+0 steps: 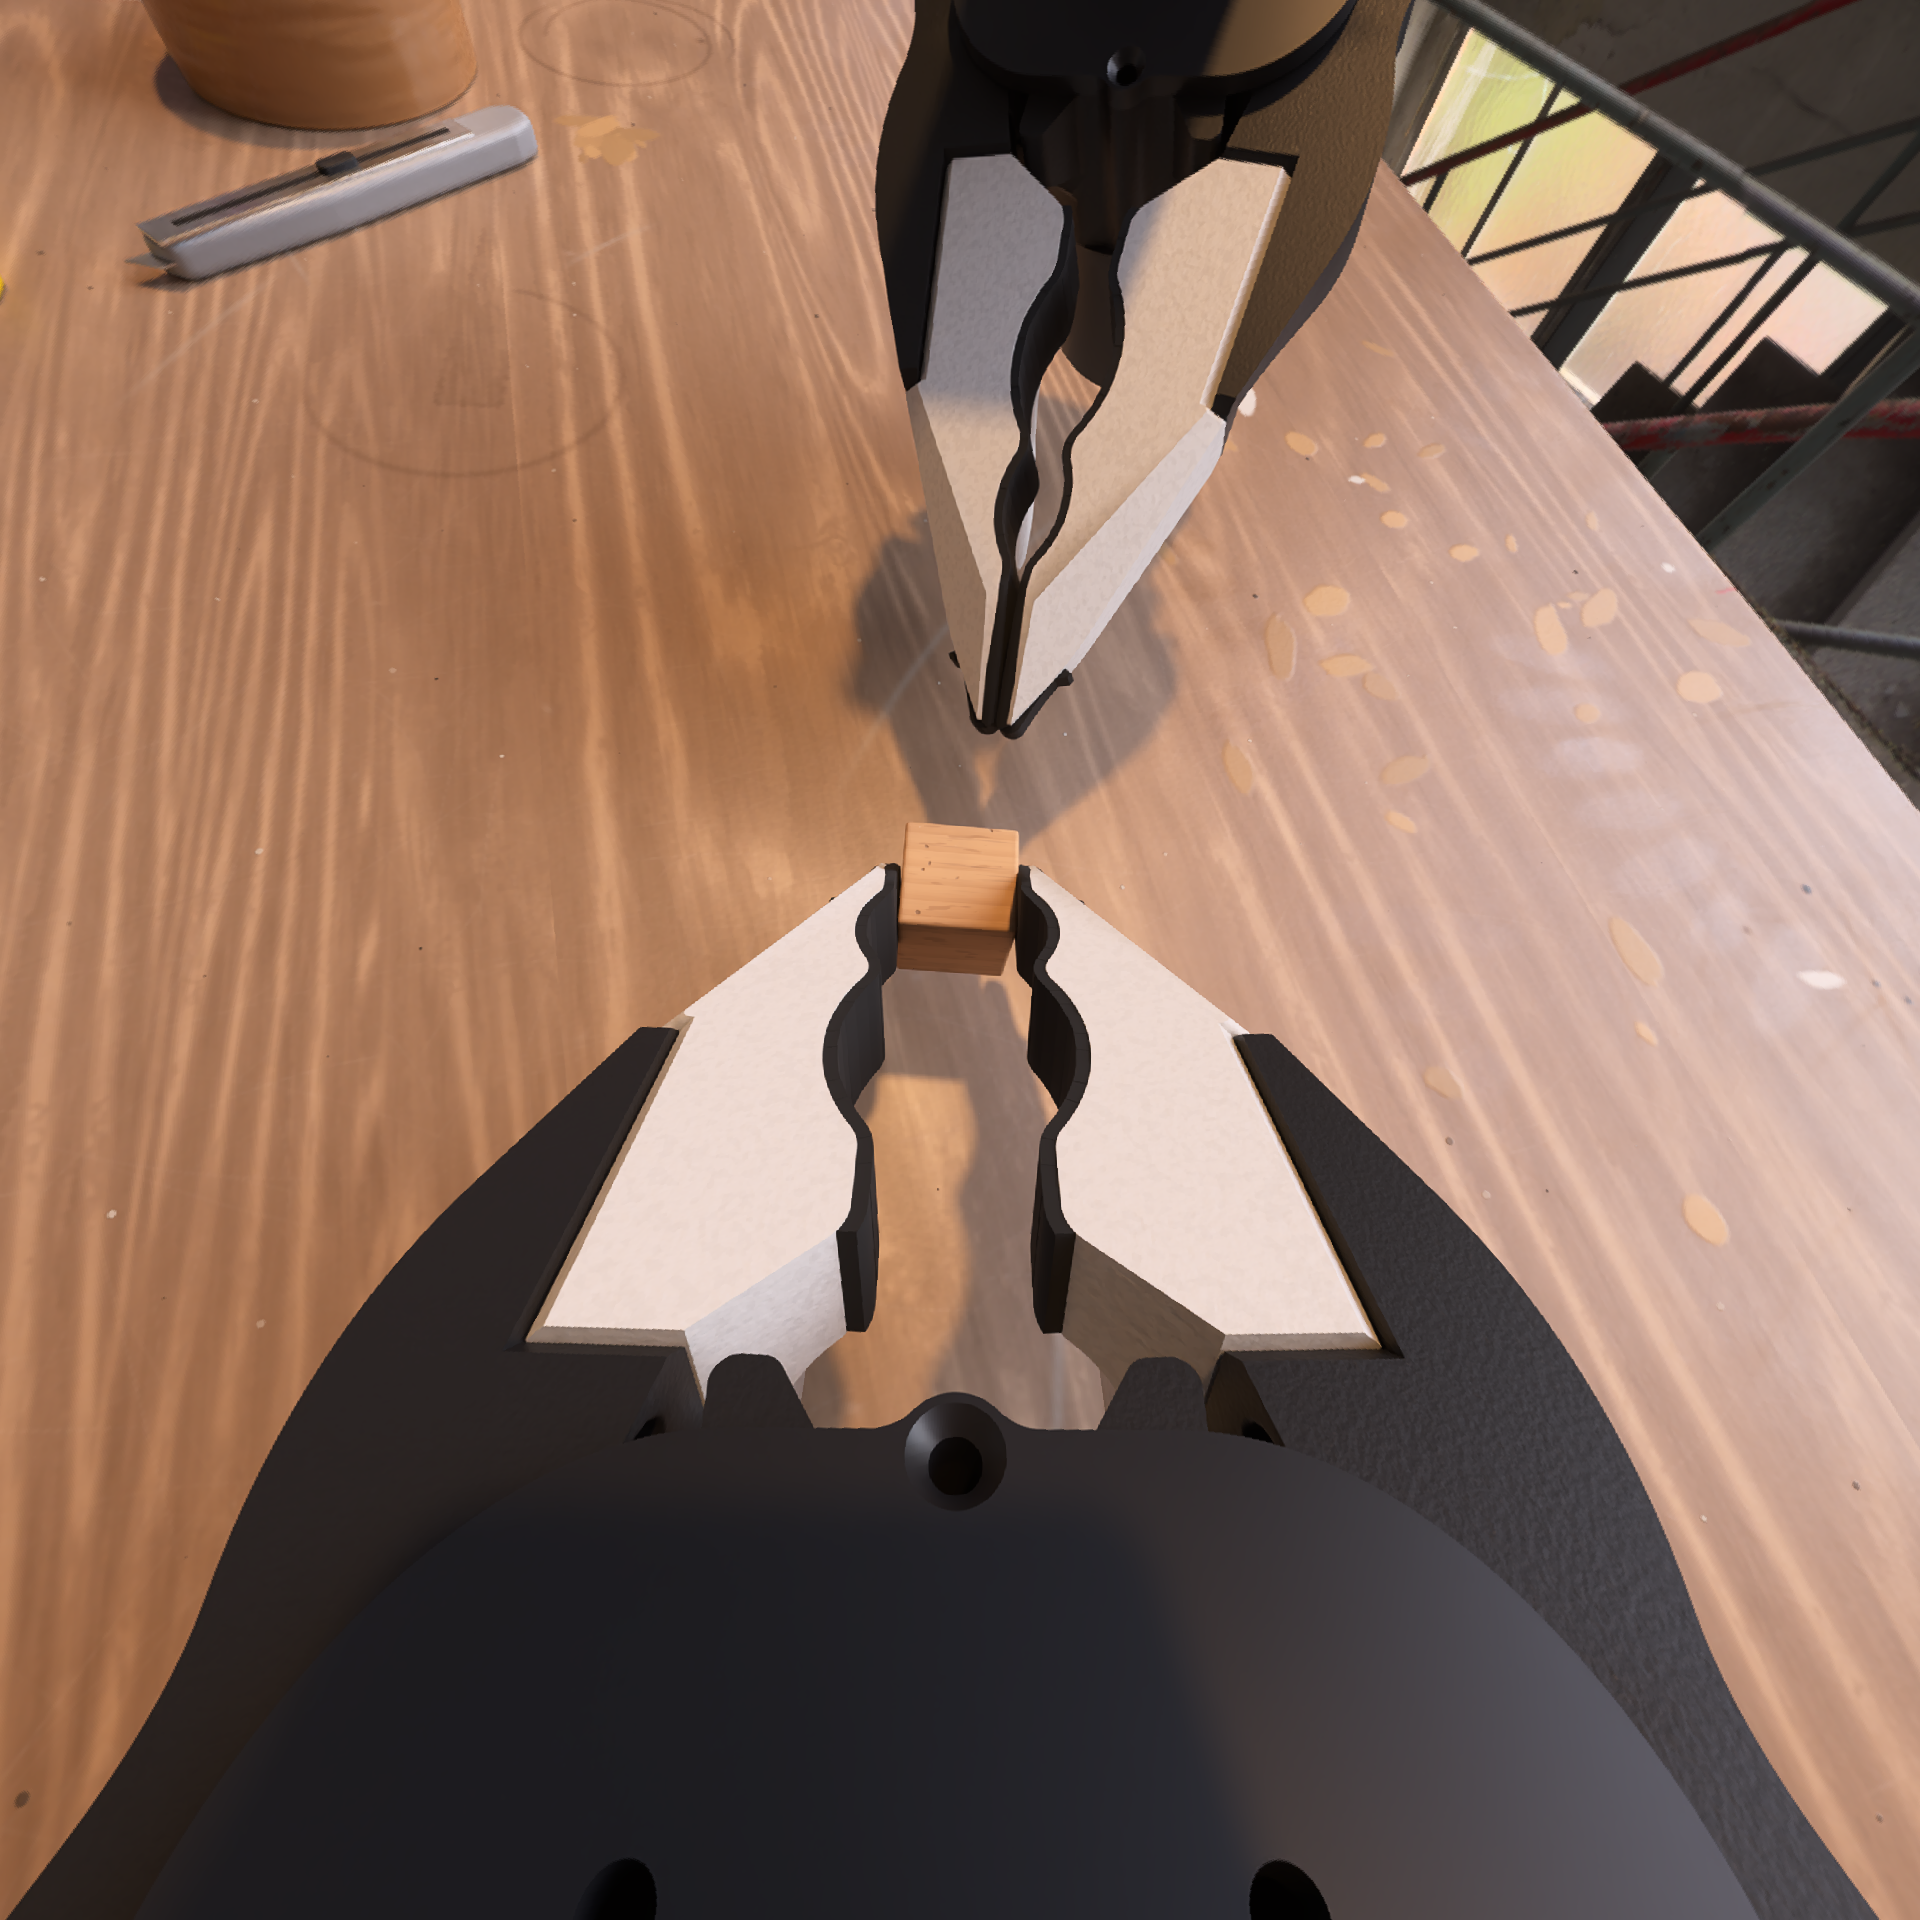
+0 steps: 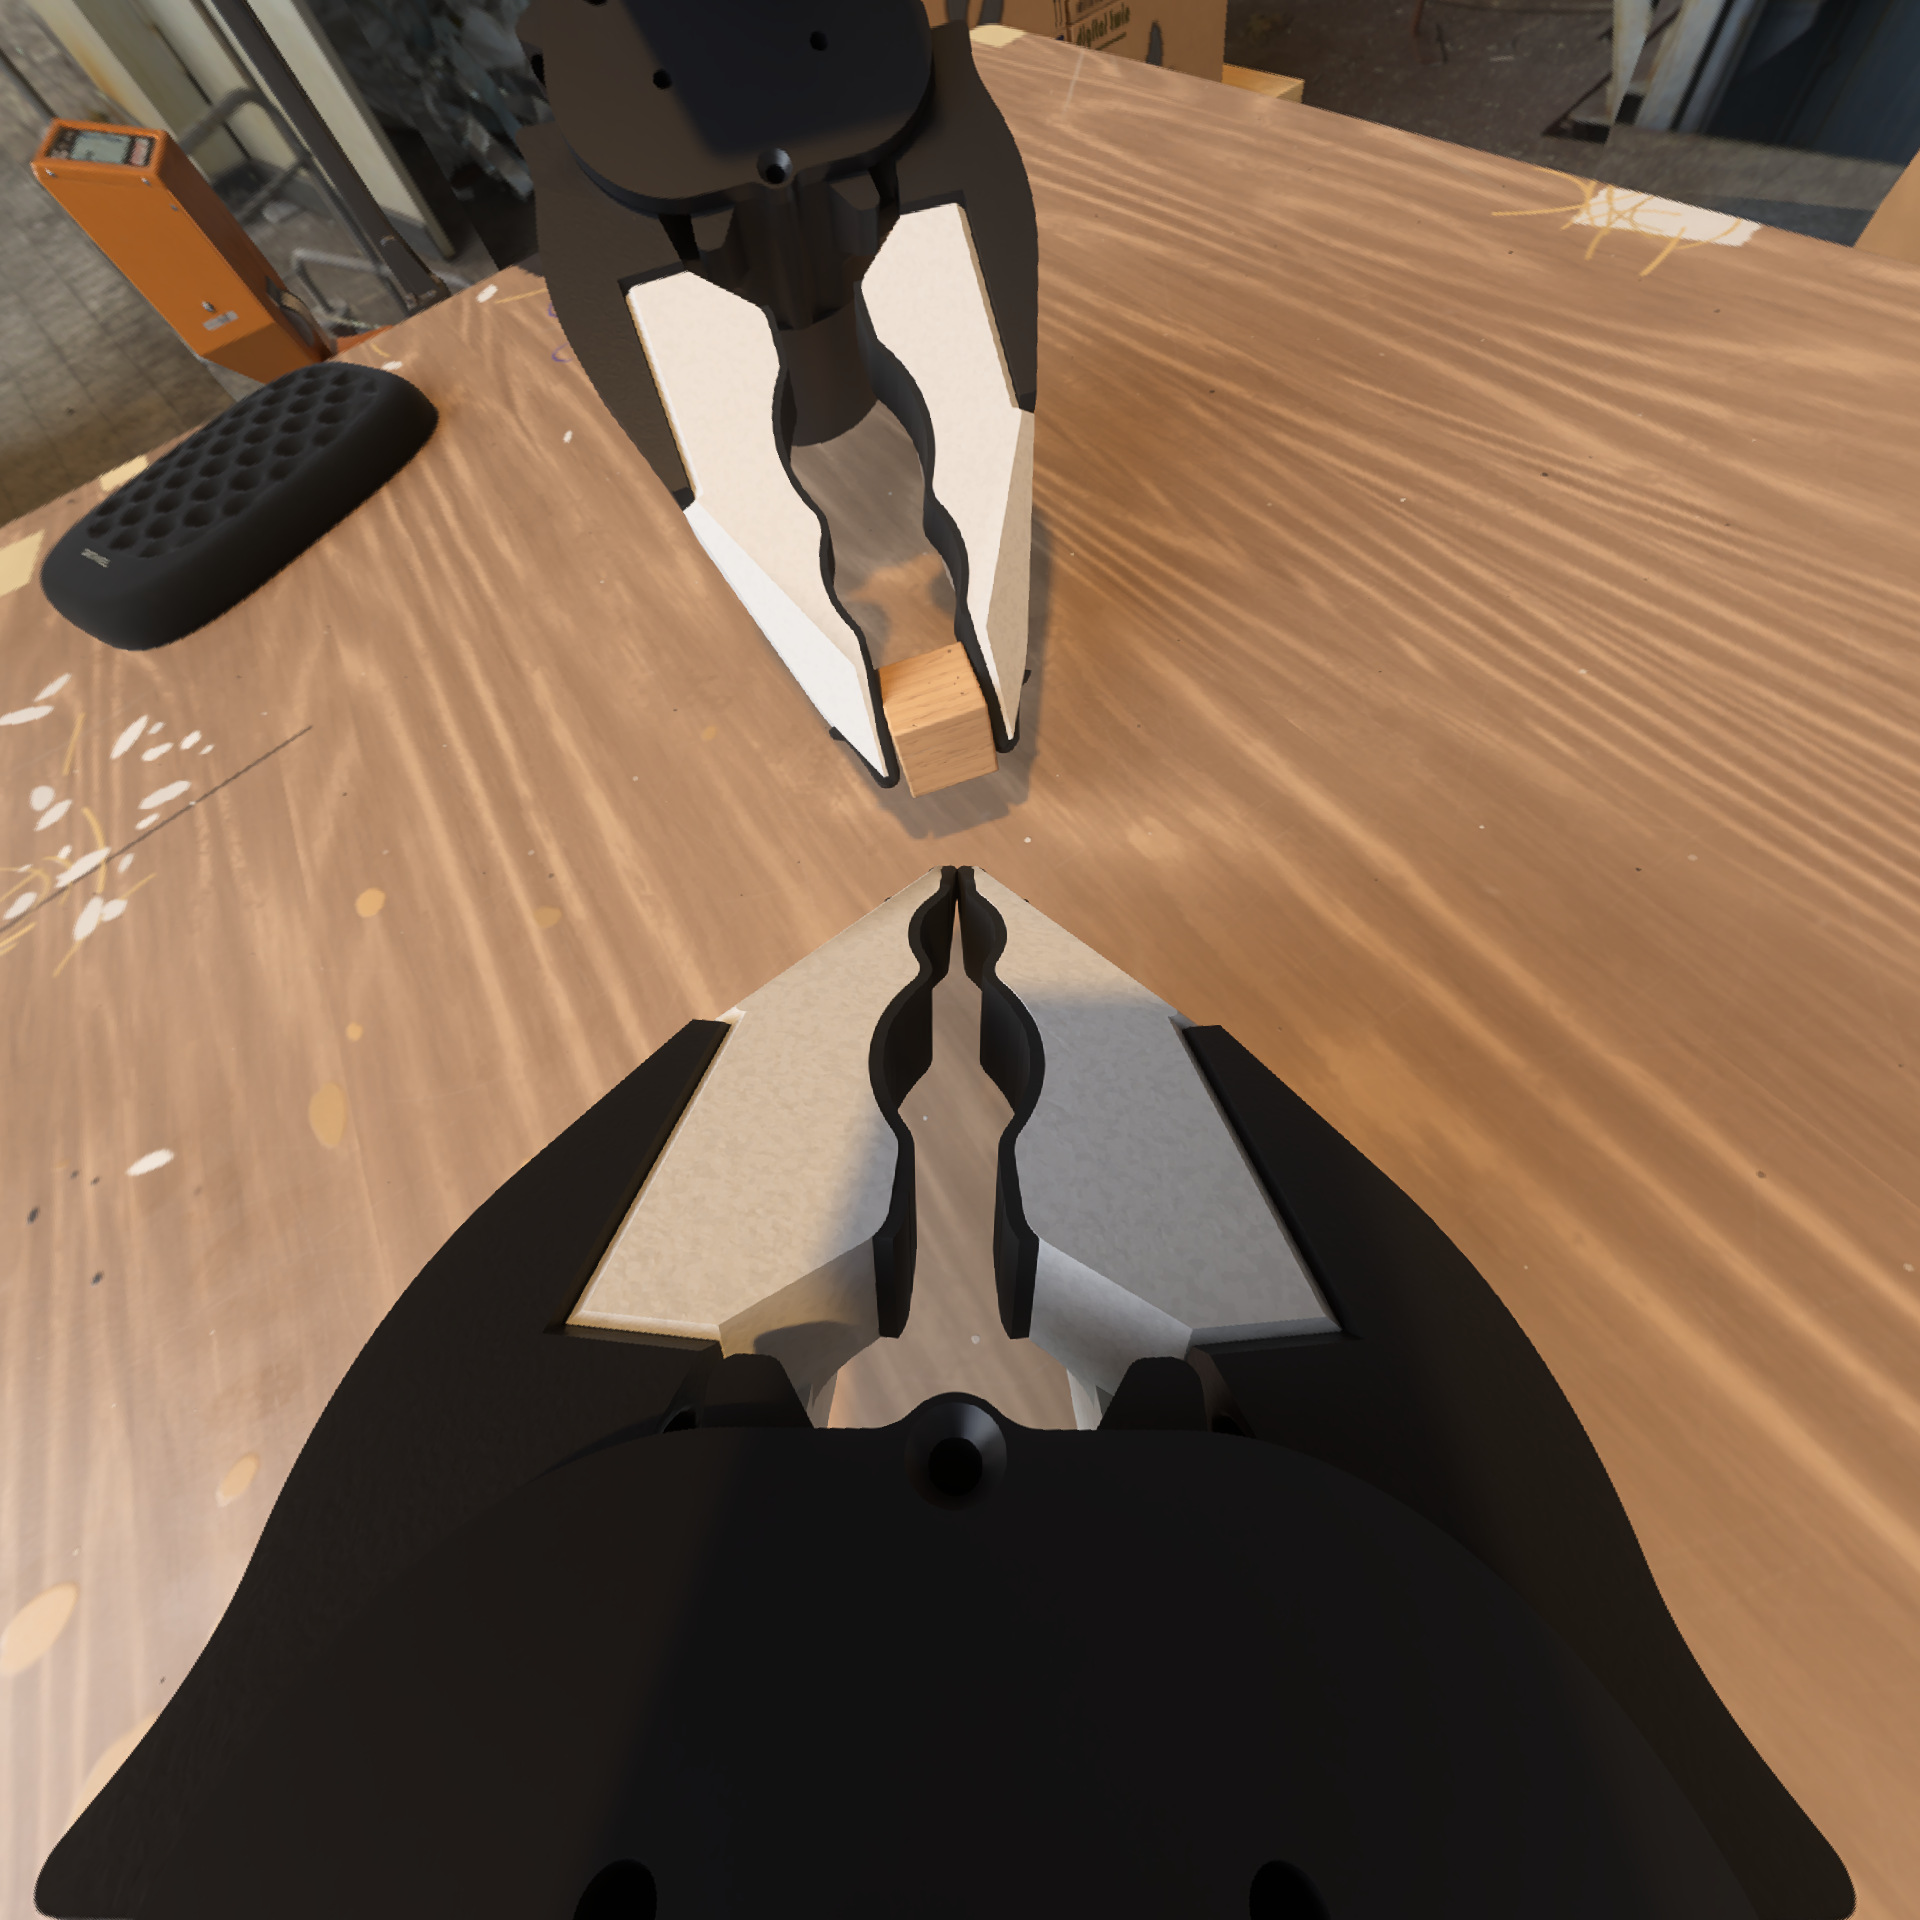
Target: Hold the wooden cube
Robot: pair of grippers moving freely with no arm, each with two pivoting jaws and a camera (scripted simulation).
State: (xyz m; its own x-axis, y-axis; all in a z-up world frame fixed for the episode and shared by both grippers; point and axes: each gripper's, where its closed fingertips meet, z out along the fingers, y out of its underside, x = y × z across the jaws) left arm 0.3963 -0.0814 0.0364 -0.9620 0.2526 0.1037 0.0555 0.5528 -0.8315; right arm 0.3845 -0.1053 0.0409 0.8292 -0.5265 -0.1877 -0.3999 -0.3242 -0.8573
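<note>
Two grippers face each other tip to tip over a wooden table (image 1: 416, 831), and only one has anything in it. In the left wrist view the left gripper (image 1: 954, 883) is closed partway, its two fingertips pressed against opposite sides of the wooden cube (image 1: 954, 902), which sits right at the tips, its far edge poking out beyond them. The right wrist view shows that same gripper farther off, with the cube between its tips and low over the table — whether the cube touches the surface or is just clear of it cannot be told. The right gripper (image 2: 954, 878) has its fingertips drawn together with nothing between them; it points at the cube from just beyond it, near but apart. Far left in the left wrist view lie a grey utility knife (image 1: 338, 192) and, behind it, the base of a round wooden vessel (image 1: 312, 62). A black perforated pad (image 2: 234, 499) lies at the left in the right wrist view.
</note>
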